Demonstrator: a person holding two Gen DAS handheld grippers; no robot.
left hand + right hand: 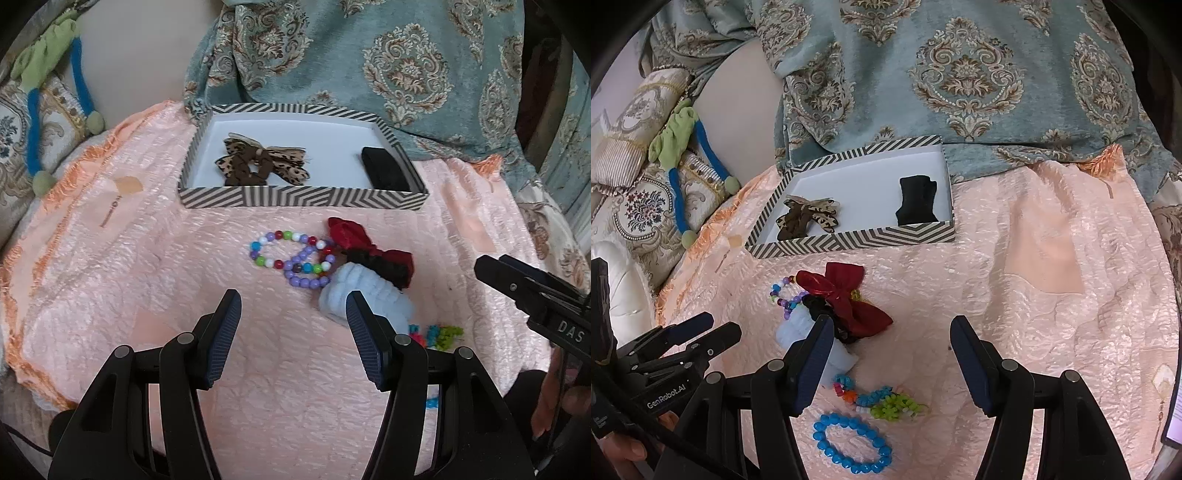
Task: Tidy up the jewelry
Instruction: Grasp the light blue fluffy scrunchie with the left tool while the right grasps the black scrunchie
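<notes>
A striped box (303,195) (849,240) stands on the pink quilt and holds a leopard bow scrunchie (258,162) (805,218) and a black item (384,166) (918,203). In front of it lie two beaded bracelets (291,258) (785,295), a red bow with a black scrunchie (369,251) (849,306), a pale blue scrunchie (365,295) (798,332), a colourful bead piece (882,400) (439,334) and a blue bracelet (853,443). My left gripper (293,310) is open, just left of the blue scrunchie. My right gripper (890,339) is open above the bead piece.
Patterned teal fabric (369,55) rises behind the box. Cushions and a green and blue soft toy (51,85) (679,147) lie at the left. The quilt (1052,295) extends to the right.
</notes>
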